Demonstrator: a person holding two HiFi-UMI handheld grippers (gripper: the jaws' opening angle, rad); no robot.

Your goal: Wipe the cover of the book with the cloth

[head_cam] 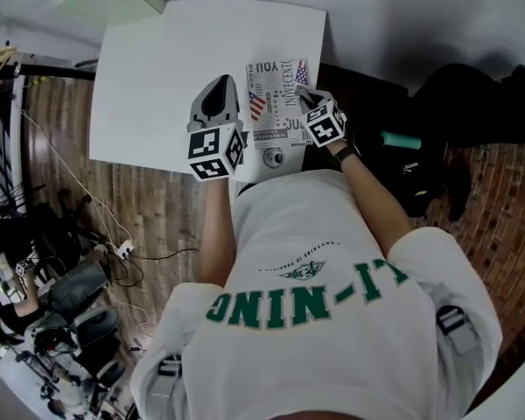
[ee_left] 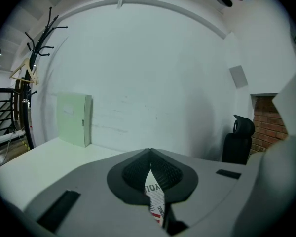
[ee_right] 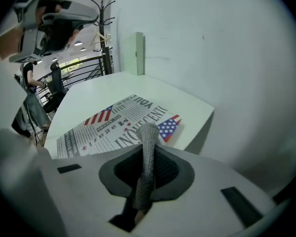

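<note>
Black-and-white newsprint with red, white and blue flags covers the book [head_cam: 276, 103]; cloth [ee_right: 148, 154] grey knit, table [head_cam: 157, 77] white, floor [head_cam: 157, 217] brown wood.

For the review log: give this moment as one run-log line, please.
left gripper: shut on book edge | right gripper: shut on cloth | book: on table | cloth-cover contact: unclear

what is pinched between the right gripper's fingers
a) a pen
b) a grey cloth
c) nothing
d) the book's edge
B: in the right gripper view the right gripper is shut on the grey cloth, with the book lying on the white table beyond it.
</note>
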